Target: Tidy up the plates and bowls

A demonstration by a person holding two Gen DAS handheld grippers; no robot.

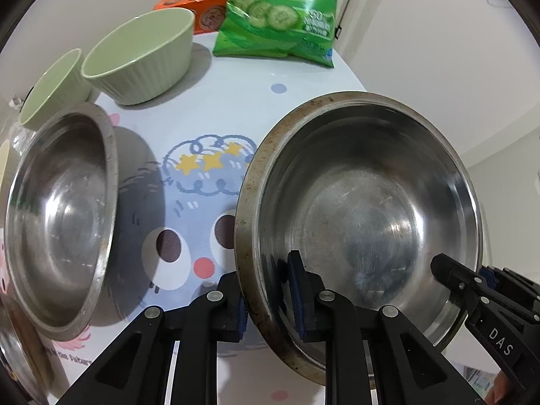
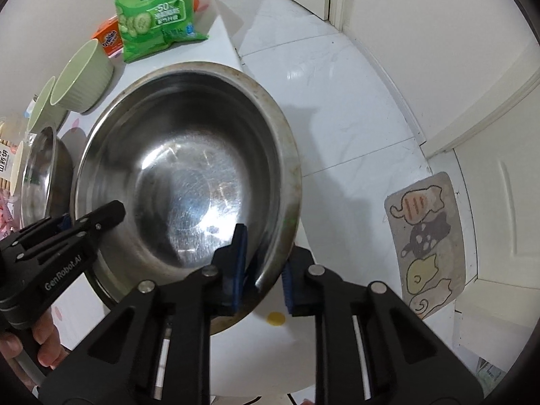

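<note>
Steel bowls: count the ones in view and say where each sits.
2. The large steel bowl is at the table's right edge, both grippers on its rim; the smaller steel bowl sits left of it. More may be hidden.

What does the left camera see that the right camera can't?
Only the left wrist view shows the cloud with yellow stars printed on the tablecloth.

Only the right wrist view shows the cat mat on the white floor and a hand holding the left tongs.

Both show the big steel bowl, pinched at its rim by the left tongs and the right tongs, plus the second steel bowl, two green bowls, the chips bag and the orange box.
</note>
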